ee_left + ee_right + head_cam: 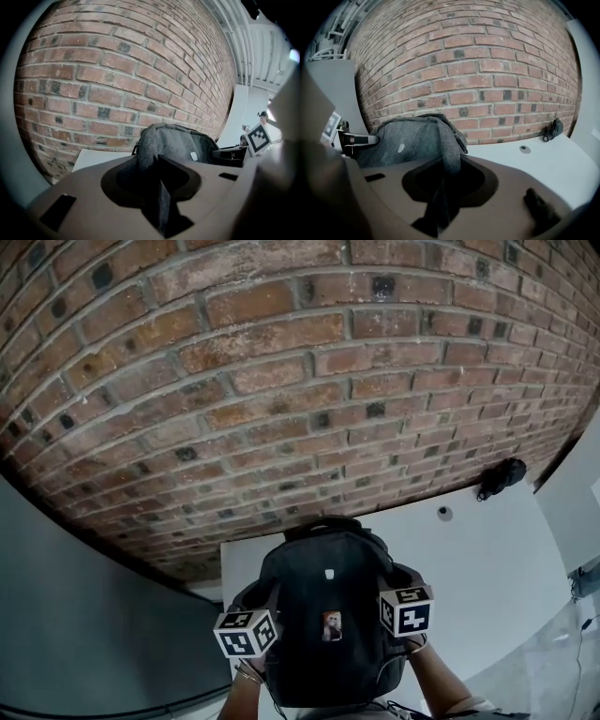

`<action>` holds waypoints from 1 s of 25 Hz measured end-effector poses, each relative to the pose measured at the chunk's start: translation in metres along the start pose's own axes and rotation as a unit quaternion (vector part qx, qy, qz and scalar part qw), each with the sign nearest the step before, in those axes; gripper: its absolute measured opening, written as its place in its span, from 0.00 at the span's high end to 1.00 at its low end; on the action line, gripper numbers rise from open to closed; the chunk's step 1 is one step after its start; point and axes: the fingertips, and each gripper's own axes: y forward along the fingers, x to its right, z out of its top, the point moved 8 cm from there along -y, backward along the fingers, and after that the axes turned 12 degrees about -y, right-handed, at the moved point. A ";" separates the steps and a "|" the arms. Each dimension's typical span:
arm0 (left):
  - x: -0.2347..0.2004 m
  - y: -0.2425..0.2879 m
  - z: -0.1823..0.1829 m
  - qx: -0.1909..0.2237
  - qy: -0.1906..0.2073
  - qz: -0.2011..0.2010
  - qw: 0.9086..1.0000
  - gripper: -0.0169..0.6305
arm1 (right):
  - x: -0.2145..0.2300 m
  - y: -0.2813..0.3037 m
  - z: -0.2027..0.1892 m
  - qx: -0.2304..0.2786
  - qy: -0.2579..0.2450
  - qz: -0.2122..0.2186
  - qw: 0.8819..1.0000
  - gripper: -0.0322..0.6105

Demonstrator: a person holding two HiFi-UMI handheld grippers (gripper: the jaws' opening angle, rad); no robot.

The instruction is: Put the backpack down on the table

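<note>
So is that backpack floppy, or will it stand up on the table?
The backpack is probably floppy: its grey cloth folds and bunches where the left tongs and right tongs pinch it. It looks rounded, so it may be partly full. On the table it might slump or tip.

Backpack [325,615]: dark, held between both tongs, over the near edge of the surface.
Left tongs [255,604]: at its left flank.
Right tongs [405,585]: at its right flank.
Surface [478,559]: white, against a brick wall [281,381].
Dark object [502,477]: by the wall.

Dark grey backpack [323,601], red brick wall [281,381]
</note>
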 end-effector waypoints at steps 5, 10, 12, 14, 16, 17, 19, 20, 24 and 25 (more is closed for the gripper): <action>-0.005 0.014 -0.004 -0.009 0.002 0.011 1.000 0.80 | 0.005 0.019 -0.009 -0.018 0.011 0.008 1.000 0.82; -0.013 0.027 -0.007 -0.020 0.001 0.017 1.000 0.80 | 0.007 0.034 -0.017 -0.039 0.016 0.010 0.999 0.82; -0.015 0.033 -0.009 -0.024 -0.001 0.018 1.000 0.80 | 0.009 0.040 -0.020 -0.045 0.017 0.010 0.999 0.82; -0.018 0.037 -0.010 -0.027 -0.002 0.019 0.999 0.80 | 0.010 0.046 -0.024 -0.051 0.019 0.009 0.999 0.82; -0.020 0.041 -0.013 -0.031 -0.003 0.021 0.999 0.80 | 0.011 0.050 -0.026 -0.055 0.020 0.009 0.998 0.82; -0.022 0.043 -0.013 -0.033 -0.004 0.022 0.999 0.80 | 0.011 0.052 -0.027 -0.056 0.020 0.009 0.998 0.82; -0.024 0.047 -0.015 -0.037 -0.005 0.023 0.999 0.80 | 0.012 0.056 -0.029 -0.061 0.021 0.011 0.998 0.82; -0.025 0.049 -0.015 -0.039 -0.006 0.024 0.999 0.80 | 0.012 0.059 -0.031 -0.064 0.022 0.011 0.998 0.82; -0.029 0.055 -0.019 -0.046 -0.009 0.028 0.998 0.80 | 0.013 0.065 -0.032 -0.072 0.022 0.011 0.997 0.82; -0.030 0.057 -0.020 -0.048 -0.009 0.029 0.998 0.80 | 0.014 0.066 -0.033 -0.075 0.022 0.011 0.997 0.82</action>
